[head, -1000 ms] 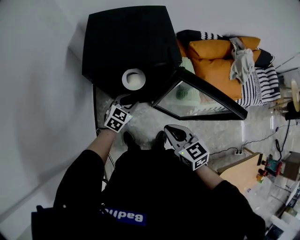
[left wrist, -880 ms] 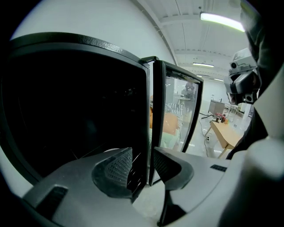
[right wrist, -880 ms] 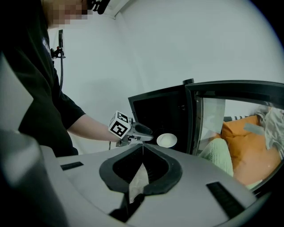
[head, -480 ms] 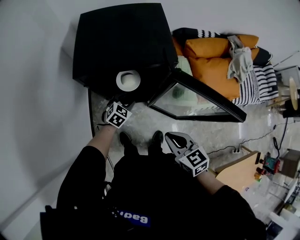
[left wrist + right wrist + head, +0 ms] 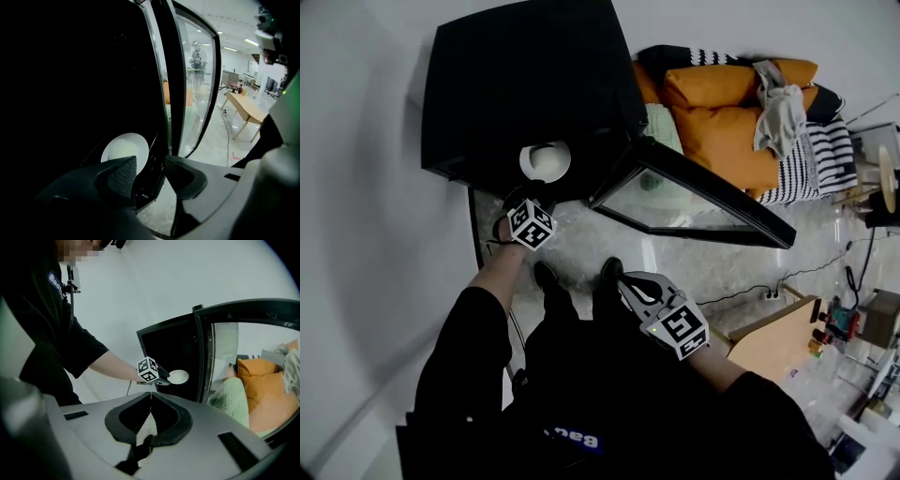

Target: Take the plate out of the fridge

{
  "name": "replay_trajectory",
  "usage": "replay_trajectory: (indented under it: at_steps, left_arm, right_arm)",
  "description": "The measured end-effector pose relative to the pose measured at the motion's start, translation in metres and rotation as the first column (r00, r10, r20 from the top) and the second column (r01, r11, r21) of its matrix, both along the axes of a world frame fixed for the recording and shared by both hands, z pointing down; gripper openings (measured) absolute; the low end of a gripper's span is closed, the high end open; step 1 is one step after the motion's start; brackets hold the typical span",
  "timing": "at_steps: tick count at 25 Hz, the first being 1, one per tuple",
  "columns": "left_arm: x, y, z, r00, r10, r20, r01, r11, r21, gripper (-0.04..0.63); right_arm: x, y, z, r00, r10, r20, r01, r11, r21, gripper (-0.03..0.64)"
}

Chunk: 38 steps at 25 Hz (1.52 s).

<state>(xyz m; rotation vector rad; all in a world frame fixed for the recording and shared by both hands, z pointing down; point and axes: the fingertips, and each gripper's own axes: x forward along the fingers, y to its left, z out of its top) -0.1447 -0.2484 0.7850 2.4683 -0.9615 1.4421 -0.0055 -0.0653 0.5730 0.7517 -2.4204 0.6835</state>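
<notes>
Left gripper [image 5: 151, 171], jaws just been opening and now gaping with nothing between them, is closing in on the white plate [image 5: 123, 149] lying just ahead of its left jaw inside the fridge [image 5: 525, 84], likely readying the grasp; right gripper [image 5: 150, 400] is hanging back, clenched empty.

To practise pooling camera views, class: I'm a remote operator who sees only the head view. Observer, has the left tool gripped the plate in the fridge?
Observer: No. The left gripper view shows the left tool with its jaws apart, having just been opening. The plate shows beyond them, not between them.
Operator: And the other hand?
Observer: The right gripper view shows the right tool with its jaws together and nothing held.
</notes>
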Motion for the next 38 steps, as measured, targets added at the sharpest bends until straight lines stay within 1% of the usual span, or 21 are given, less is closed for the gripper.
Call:
replay_trajectory:
  at_steps: [5, 9, 12, 14, 19, 24, 28, 31, 32, 34, 38]
  left_arm:
    - [-0.007, -0.011, 0.020, 0.997, 0.010, 0.080, -0.009, 1.000, -0.009, 0.175]
    - [-0.005, -0.016, 0.037, 0.987, 0.074, 0.145, -0.072, 0.997, -0.014, 0.175]
    - [-0.002, -0.017, 0.050, 0.969, 0.138, 0.207, -0.139, 0.990, -0.010, 0.175]
    - [-0.002, -0.020, 0.056, 0.957, 0.162, 0.239, -0.166, 0.986, -0.003, 0.175]
    - [-0.006, -0.029, 0.066, 0.939, 0.174, 0.298, -0.186, 0.982, 0.014, 0.175]
    - [-0.011, -0.034, 0.074, 0.904, 0.204, 0.375, -0.228, 0.973, 0.019, 0.175]
    - [-0.012, -0.038, 0.079, 0.877, 0.229, 0.422, -0.263, 0.965, 0.023, 0.175]
    - [-0.012, -0.038, 0.077, 0.862, 0.232, 0.450, -0.280, 0.959, 0.043, 0.172]
    - [-0.012, -0.038, 0.075, 0.858, 0.232, 0.458, -0.286, 0.957, 0.052, 0.164]
    - [-0.012, -0.038, 0.073, 0.851, 0.234, 0.471, -0.299, 0.952, 0.067, 0.113]
    - [-0.012, -0.037, 0.073, 0.838, 0.248, 0.486, -0.320, 0.945, 0.071, 0.100]
  right_arm:
    - [0.005, 0.001, 0.009, 1.000, 0.008, -0.009, -0.008, 1.000, -0.021, 0.009]
    - [0.007, 0.003, 0.015, 1.000, -0.002, -0.017, 0.002, 0.999, -0.035, 0.009]
    - [0.011, 0.007, 0.022, 1.000, -0.010, -0.028, 0.009, 0.999, -0.053, 0.009]
    - [0.012, 0.010, 0.027, 0.999, -0.016, -0.036, 0.013, 0.998, -0.062, 0.009]
    - [0.018, 0.017, 0.037, 0.998, -0.024, -0.049, 0.020, 0.996, -0.087, 0.009]
    - [0.022, 0.022, 0.044, 0.998, -0.025, -0.061, 0.018, 0.994, -0.106, 0.009]
    - [0.023, 0.024, 0.049, 0.998, -0.025, -0.063, 0.018, 0.993, -0.116, 0.009]
    - [0.022, 0.026, 0.050, 0.998, -0.029, -0.060, 0.021, 0.992, -0.121, 0.009]
    - [0.021, 0.026, 0.050, 0.998, -0.031, -0.058, 0.024, 0.992, -0.121, 0.009]
    - [0.020, 0.026, 0.049, 0.998, -0.035, -0.054, 0.029, 0.993, -0.119, 0.009]
    - [0.018, 0.027, 0.049, 0.998, -0.038, -0.050, 0.032, 0.992, -0.119, 0.009]
